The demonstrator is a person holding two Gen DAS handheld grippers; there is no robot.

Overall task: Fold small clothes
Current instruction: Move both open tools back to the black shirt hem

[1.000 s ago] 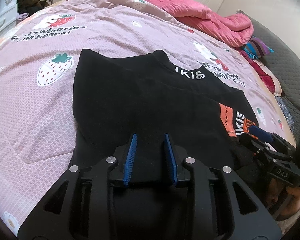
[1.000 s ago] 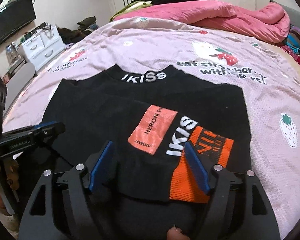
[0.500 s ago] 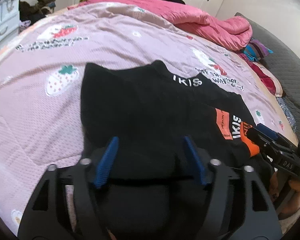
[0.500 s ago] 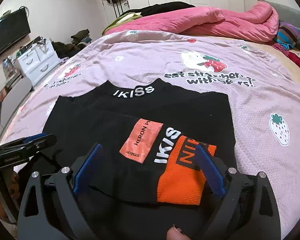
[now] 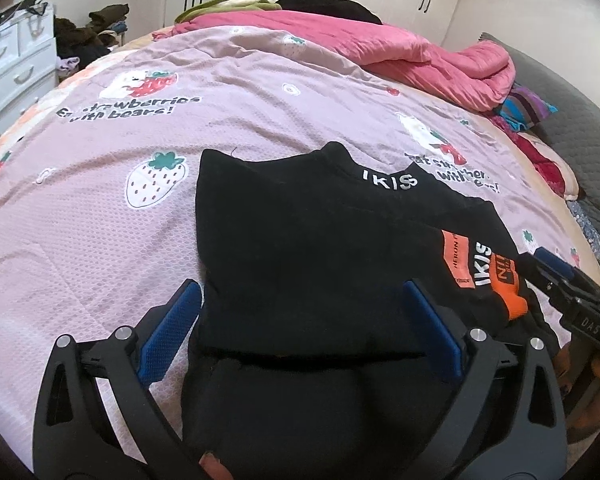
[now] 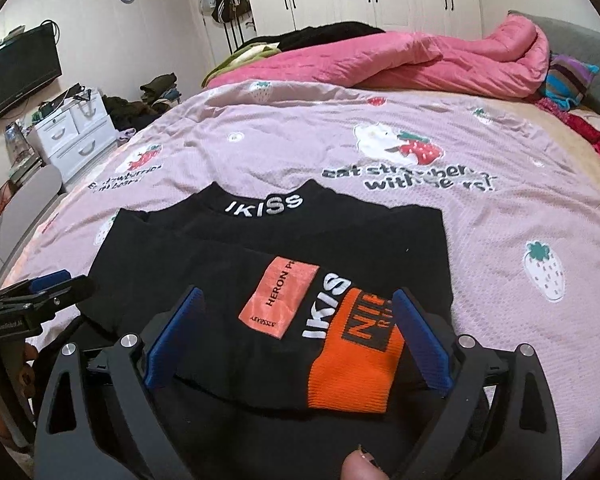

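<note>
A small black sweater (image 5: 308,256) with a white "IKISS" collar lies on the bed, its sleeves folded over the body. It also shows in the right wrist view (image 6: 300,248), where an orange cuff (image 6: 352,364) and a salmon patch (image 6: 278,300) lie on top. My left gripper (image 5: 300,328) is open and empty, held above the sweater's near left part. My right gripper (image 6: 298,340) is open and empty, held above the folded cuff. Each gripper shows at the edge of the other's view.
The sweater lies on a pink strawberry-print bed cover (image 5: 100,208). A pink duvet (image 6: 400,60) is heaped at the far side, with striped cloth (image 6: 568,80) at the right. White drawers (image 6: 76,136) and a TV (image 6: 16,72) stand left of the bed.
My left gripper opened and let go of the sweater. Both grippers opened wider and drew back and up from the garment, which stayed flat on the bed.
</note>
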